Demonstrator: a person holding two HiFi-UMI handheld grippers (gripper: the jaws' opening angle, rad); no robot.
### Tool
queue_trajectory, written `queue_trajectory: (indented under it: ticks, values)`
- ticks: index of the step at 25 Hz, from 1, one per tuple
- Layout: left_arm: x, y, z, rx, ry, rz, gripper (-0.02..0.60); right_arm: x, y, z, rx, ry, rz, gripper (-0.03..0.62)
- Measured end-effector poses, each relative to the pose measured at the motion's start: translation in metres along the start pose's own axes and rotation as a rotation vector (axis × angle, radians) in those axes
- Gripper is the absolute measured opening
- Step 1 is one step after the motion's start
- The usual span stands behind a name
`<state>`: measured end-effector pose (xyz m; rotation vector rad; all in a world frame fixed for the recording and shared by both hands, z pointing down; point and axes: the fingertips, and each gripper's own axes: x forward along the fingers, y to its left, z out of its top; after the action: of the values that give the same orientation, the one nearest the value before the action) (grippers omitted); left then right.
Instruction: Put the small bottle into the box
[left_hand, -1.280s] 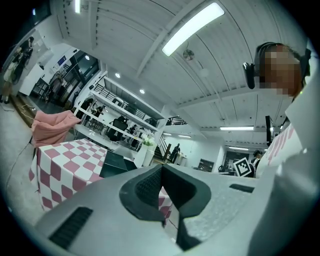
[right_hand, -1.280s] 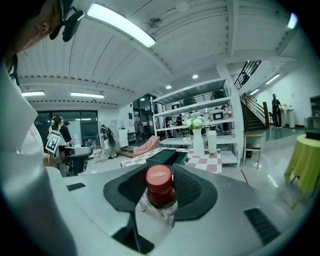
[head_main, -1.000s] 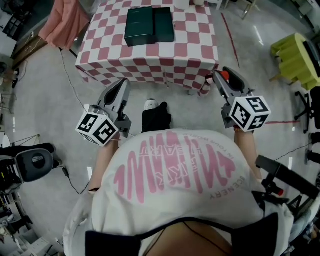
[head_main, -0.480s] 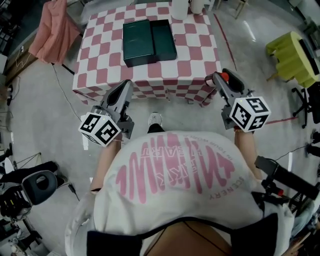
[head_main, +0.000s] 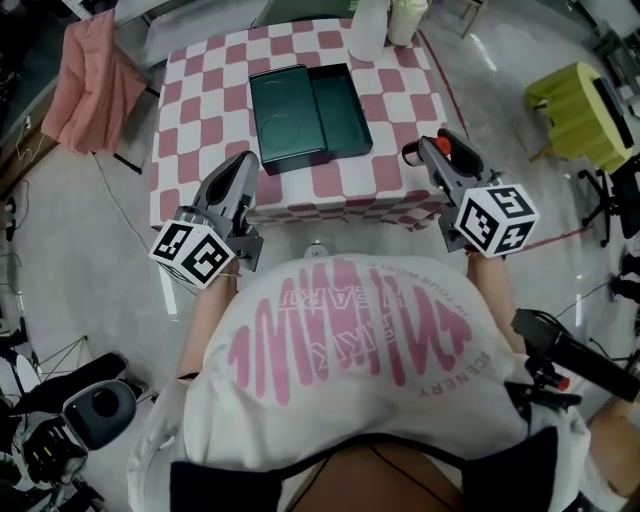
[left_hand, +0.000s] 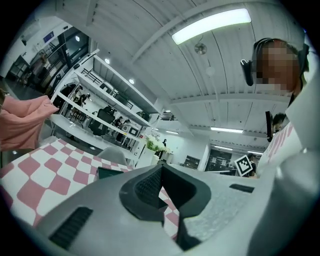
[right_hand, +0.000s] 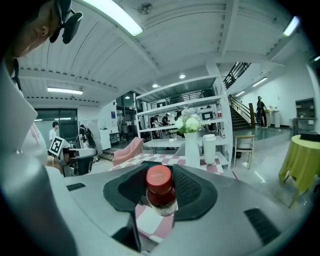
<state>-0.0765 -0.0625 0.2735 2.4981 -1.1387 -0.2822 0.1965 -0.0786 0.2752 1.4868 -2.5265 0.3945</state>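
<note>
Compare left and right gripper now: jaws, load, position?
The left gripper has its jaws together with nothing between them; the right gripper is clamped on the small red-capped bottle. In the head view the left gripper sits left of the dark green box, the right gripper right of it. Both carry a marker cube and point toward the checkered table.

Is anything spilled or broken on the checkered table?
Nothing stands out. The green box lies open and flat on the checkered table, the white vase stands upright at the far edge, and the small bottle is capped, held between the right gripper's jaws.
</note>
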Motion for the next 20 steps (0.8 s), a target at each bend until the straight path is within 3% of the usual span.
queue_trajectory:
  ticks: [8, 20]
  values:
    - [0.032, 0.061, 0.026, 0.010, 0.013, -0.056, 0.006, 0.065, 0.005, 0.006, -0.011, 0.025, -0.031, 0.156]
    - [0.037, 0.122, 0.040, -0.009, 0.018, -0.041, 0.006, 0.134, 0.014, 0.003, 0.004, 0.064, -0.036, 0.156]
